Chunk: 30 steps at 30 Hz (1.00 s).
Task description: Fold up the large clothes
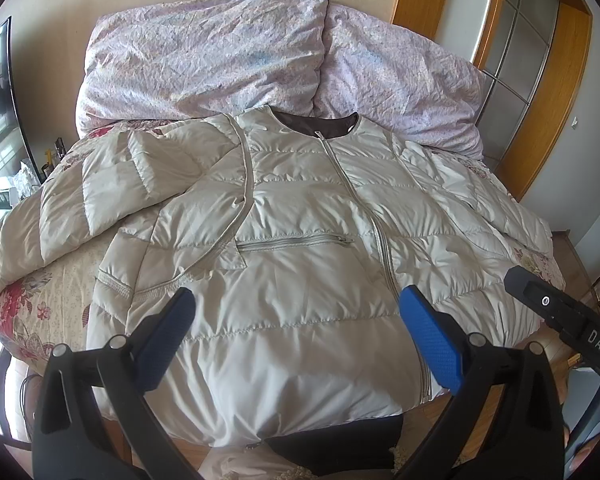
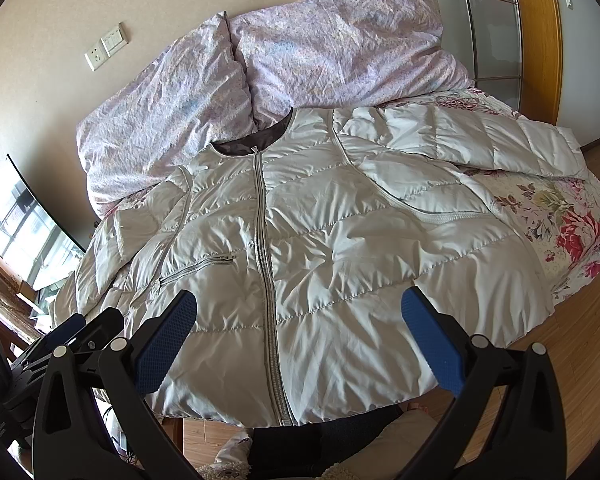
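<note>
**One jacket spread on a floral bed**

One pale quilted jacket [image 1: 284,264] lies face-up and zipped on the bed [image 2: 572,236], collar toward a rumpled lilac duvet [image 1: 204,60] by the beige wall. Wooden floor [image 2: 580,352] surrounds it. Left gripper [image 1: 296,340] and right gripper [image 2: 298,340] hover above the hem, jaws released and empty.

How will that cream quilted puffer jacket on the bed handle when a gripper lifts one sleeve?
The cream quilted puffer jacket will probably flop and drape: it lies creased and limp. Its glossy shell looks slippery, so a shallow pinch may slide. Puffy quilting suggests it is light for its bulk.
</note>
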Tool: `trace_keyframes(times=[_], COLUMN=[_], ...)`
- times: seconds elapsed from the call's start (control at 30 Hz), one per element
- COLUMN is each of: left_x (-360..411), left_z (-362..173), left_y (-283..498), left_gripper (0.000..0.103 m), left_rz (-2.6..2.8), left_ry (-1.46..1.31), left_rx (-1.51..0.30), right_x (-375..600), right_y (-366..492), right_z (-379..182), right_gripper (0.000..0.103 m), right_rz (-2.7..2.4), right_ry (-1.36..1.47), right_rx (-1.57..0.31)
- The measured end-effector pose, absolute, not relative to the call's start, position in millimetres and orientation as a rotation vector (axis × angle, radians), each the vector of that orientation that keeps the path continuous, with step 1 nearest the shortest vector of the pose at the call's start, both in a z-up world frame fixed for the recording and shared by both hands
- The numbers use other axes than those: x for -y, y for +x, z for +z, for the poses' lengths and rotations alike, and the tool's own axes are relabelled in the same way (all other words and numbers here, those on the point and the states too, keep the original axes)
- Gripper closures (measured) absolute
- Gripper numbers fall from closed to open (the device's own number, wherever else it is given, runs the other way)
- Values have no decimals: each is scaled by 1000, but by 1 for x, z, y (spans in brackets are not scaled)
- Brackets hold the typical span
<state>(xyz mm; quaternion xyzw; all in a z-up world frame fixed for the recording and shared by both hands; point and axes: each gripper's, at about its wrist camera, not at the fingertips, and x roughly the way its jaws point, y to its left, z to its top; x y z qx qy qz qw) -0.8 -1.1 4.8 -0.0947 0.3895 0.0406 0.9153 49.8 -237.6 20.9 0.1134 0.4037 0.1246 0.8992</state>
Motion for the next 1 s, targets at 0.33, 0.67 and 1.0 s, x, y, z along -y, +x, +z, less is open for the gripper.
trace_keyframes(times=[0.33,0.67,1.0], left_x=[0,0,0], left_z=[8,8,7], left_y=[-3,-3,-3], left_gripper=[2,2,2], left_rz=[83,84,82], left_ry=[-198,-197,-197], left_rx=[-799,-799,-799], right_x=[239,238,236], right_y=[51,51,53], right_z=[20,20,21], right_gripper=[1,1,1], right_rz=[258,258,256], right_ry=[234,236,237], right_rx=[-835,-836,-839])
